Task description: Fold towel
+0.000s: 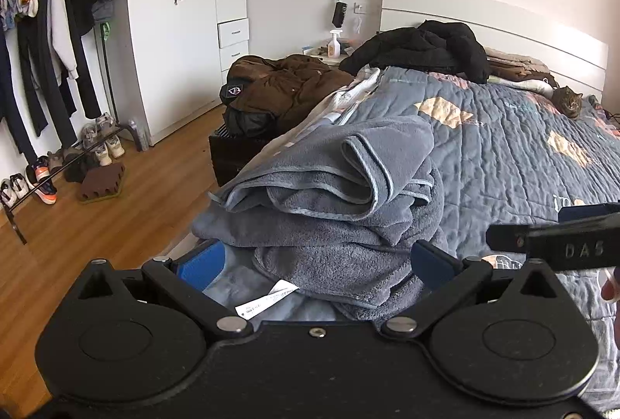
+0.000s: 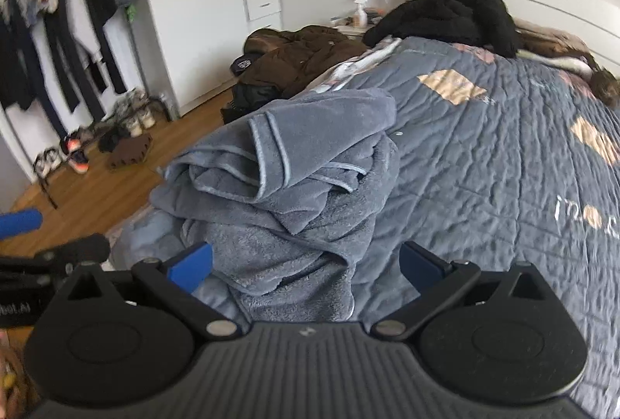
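open quilt [image 2: 484, 186] right of towel heap [image 2: 294, 178]; cat [image 1: 567, 101], black coat [image 1: 422, 47] far off.

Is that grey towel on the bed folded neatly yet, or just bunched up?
Bunched up. The towel lies in a loose heap on the quilt, hems curling unevenly, layers rumpled.

Rumpled towel [image 1: 329, 194] on quilted bed [image 1: 523, 147]

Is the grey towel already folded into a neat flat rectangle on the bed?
No, the grey towel lies in a crumpled, bunched heap on the quilt, with loose layers and edges overlapping unevenly.
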